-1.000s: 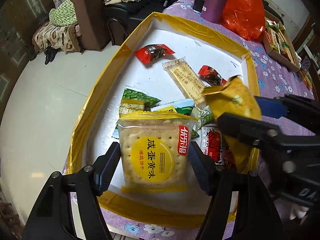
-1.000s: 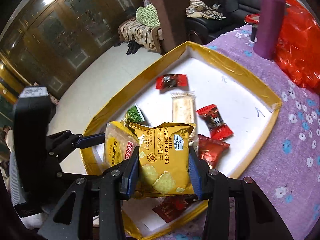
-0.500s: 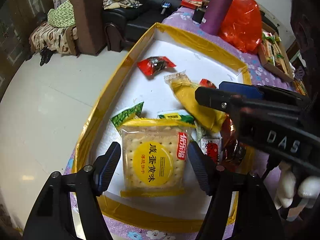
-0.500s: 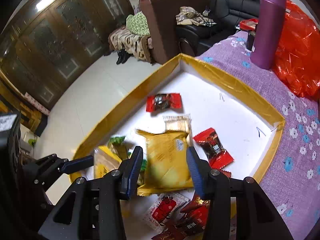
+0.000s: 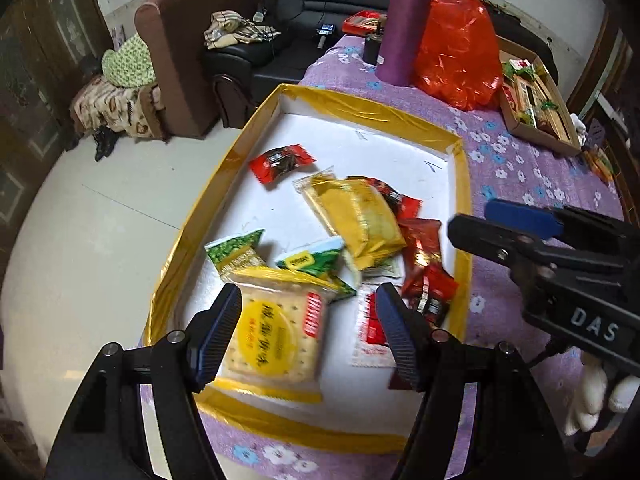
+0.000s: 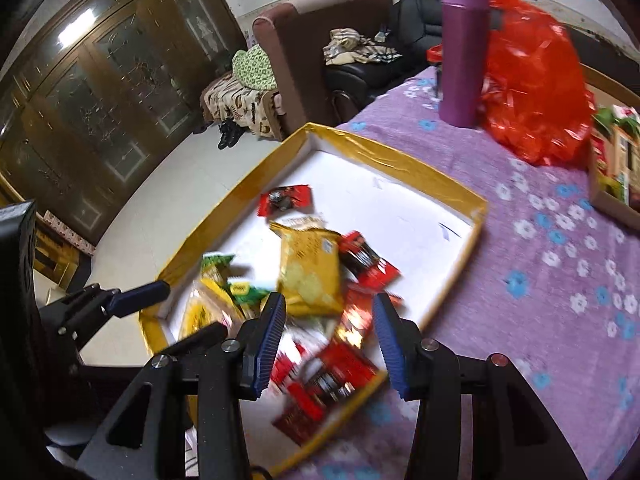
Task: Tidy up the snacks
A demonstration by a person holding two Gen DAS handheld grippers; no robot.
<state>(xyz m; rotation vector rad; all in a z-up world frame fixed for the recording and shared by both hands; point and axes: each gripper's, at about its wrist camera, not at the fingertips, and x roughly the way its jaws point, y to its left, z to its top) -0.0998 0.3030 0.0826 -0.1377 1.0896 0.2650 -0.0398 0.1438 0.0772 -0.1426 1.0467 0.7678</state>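
A white tray with a yellow rim (image 5: 188, 236) (image 6: 472, 204) holds several snack packets. The yellow cheese cracker pack (image 5: 356, 216) (image 6: 310, 268) lies in the tray's middle on other packets. The salted-egg cracker pack (image 5: 276, 336) sits between the jaws of my left gripper (image 5: 308, 332), which are wider than the pack; it looks released and blurred. My right gripper (image 6: 326, 336) is open and empty above the tray's near corner; it shows at the right of the left wrist view (image 5: 520, 228). Red packets (image 6: 332, 380) and green packets (image 5: 236, 248) lie around.
A purple bottle (image 5: 404, 24) (image 6: 464, 48) and a red plastic bag (image 5: 456, 48) (image 6: 532, 80) stand behind the tray on the purple floral tablecloth (image 6: 560, 280). A cardboard box of snacks (image 5: 536, 104) sits at the far right. The floor drops off left of the tray.
My right gripper opened and dropped the yellow cheese cracker pack into the tray, then drew back. My left gripper opened around the salted-egg cracker pack. Both views pulled back.
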